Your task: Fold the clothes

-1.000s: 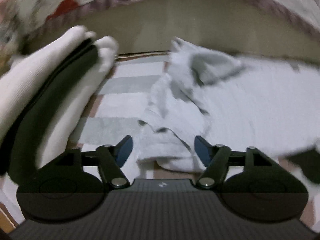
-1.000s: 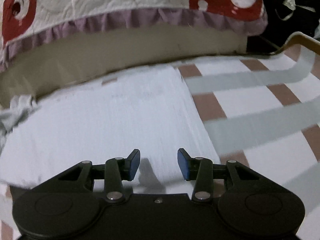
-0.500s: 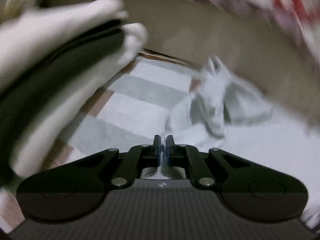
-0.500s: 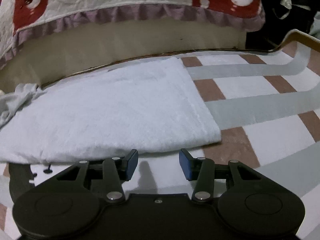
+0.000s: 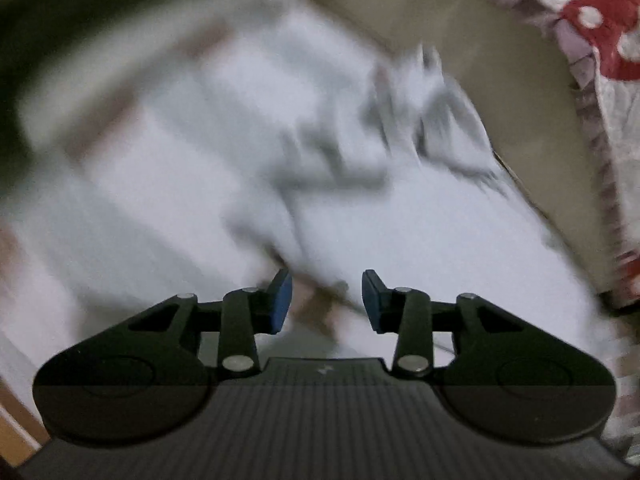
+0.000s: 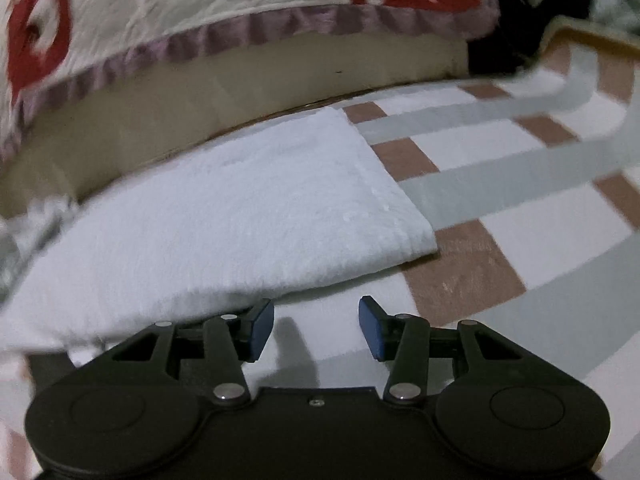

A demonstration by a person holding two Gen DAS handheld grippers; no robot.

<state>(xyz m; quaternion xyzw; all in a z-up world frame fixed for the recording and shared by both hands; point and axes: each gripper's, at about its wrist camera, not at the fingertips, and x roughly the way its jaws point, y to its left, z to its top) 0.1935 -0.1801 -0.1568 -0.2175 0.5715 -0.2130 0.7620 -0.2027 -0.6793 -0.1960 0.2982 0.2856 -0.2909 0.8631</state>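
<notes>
White folded towel [image 6: 224, 216] lies just ahead of the right hand-held gripper [image 6: 316, 328] (jaws opening, empty).

Folded towel [image 6: 224, 216] flat on the checked mat [image 6: 520, 216], crumpled garment [image 5: 400, 128] at its left end, bed base [image 6: 240, 92] along the far side — quilt [image 6: 200, 4] overhanging it, right tool [image 6: 316, 328] near the towel's near edge — above bare mat

No readable text or nos., small pale mark on left gripper [image 5: 326, 304] body, maybe a logo, too blurred
</notes>
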